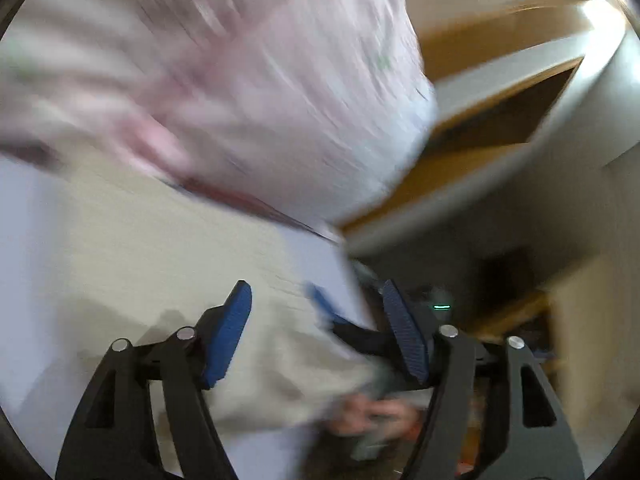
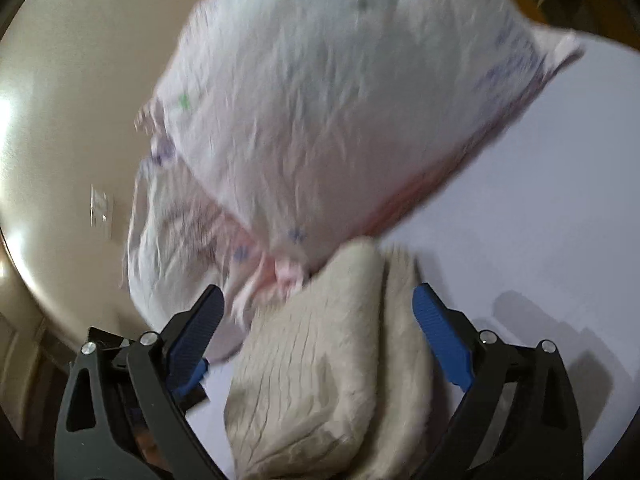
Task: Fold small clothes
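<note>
A folded beige garment (image 2: 320,364) lies on a white table top (image 2: 540,200); it also shows in the left wrist view (image 1: 180,248). A pale pink printed garment (image 2: 340,100) lies beyond it, hanging over the table edge, blurred in the left wrist view (image 1: 240,80). My left gripper (image 1: 316,312) is open above the beige garment's edge. My right gripper (image 2: 320,316) is open, its blue pads (image 2: 440,332) either side of the beige garment, apart from it. Both views are motion-blurred.
A round beige surface (image 2: 60,120) lies past the table edge at left in the right wrist view. A wooden frame and white wall (image 1: 500,112) lie to the right in the left wrist view. Dark clutter (image 1: 500,280) sits below the table edge.
</note>
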